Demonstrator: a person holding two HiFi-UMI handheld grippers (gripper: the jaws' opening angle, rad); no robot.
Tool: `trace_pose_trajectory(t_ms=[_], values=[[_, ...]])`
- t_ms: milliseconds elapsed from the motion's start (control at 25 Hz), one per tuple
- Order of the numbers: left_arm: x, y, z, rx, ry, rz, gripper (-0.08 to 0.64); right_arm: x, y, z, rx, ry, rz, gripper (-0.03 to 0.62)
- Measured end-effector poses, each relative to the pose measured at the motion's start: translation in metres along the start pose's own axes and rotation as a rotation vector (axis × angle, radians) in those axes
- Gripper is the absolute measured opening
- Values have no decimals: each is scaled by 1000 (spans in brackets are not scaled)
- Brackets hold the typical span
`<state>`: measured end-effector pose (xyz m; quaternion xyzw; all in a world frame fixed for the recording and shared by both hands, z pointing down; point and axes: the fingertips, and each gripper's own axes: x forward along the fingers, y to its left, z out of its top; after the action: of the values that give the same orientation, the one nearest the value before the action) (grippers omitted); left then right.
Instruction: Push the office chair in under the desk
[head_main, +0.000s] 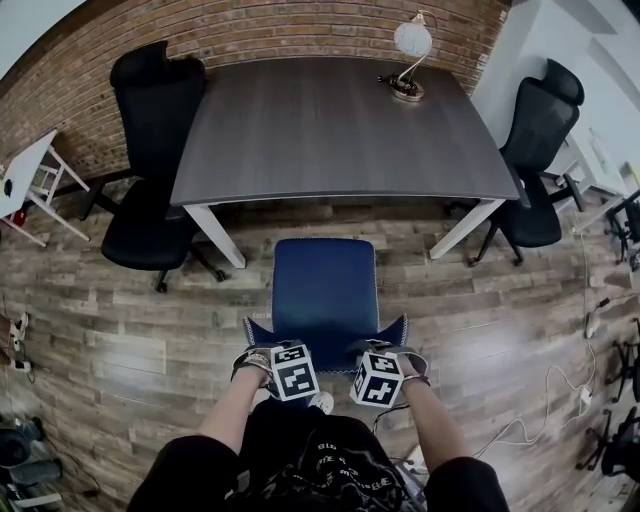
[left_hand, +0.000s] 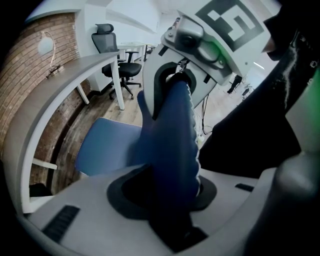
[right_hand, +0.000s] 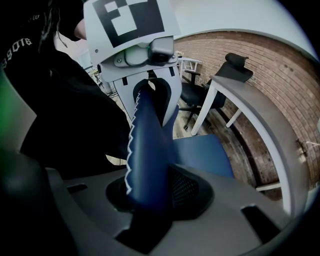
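Seen from above: blue office chair (head_main: 325, 288) stands just before desk (head_main: 330, 120), seat pointing at it.
L gripper (head_main: 262, 354) & R gripper (head_main: 398, 352) each clamp backrest's top edge, which runs left-right; chair base hidden under seat.

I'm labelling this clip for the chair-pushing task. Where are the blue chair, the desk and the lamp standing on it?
blue chair (head_main: 325, 290): head view, middle of its seat.
desk (head_main: 320, 130): head view, bare middle of the grey top.
lamp (head_main: 412, 38): head view, its round white shade.
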<state>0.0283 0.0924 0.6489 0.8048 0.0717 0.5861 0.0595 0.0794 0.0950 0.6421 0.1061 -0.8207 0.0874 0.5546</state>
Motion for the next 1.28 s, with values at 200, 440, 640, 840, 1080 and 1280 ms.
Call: trace_pose_trajectory(t_ms=[200, 440, 640, 840, 1080, 1280], values=[[-2, 19, 3, -4, 3, -6, 132, 1, -20, 2, -1, 4, 5, 107], [-6, 34, 5, 5, 12, -38, 133, 0, -37, 6, -3, 6, 16, 107], [-7, 46, 10, 3, 12, -39, 132, -1, -50, 5, -6, 7, 20, 107], [-8, 58, 8, 7, 12, -33, 135, 1, -60, 8, -6, 11, 20, 107], [-14, 75, 8, 18, 19, -54, 138, 0, -77, 15, -3, 8, 16, 107], [-17, 91, 7, 26, 21, -56, 138, 2, -92, 20, 2, 8, 7, 107]])
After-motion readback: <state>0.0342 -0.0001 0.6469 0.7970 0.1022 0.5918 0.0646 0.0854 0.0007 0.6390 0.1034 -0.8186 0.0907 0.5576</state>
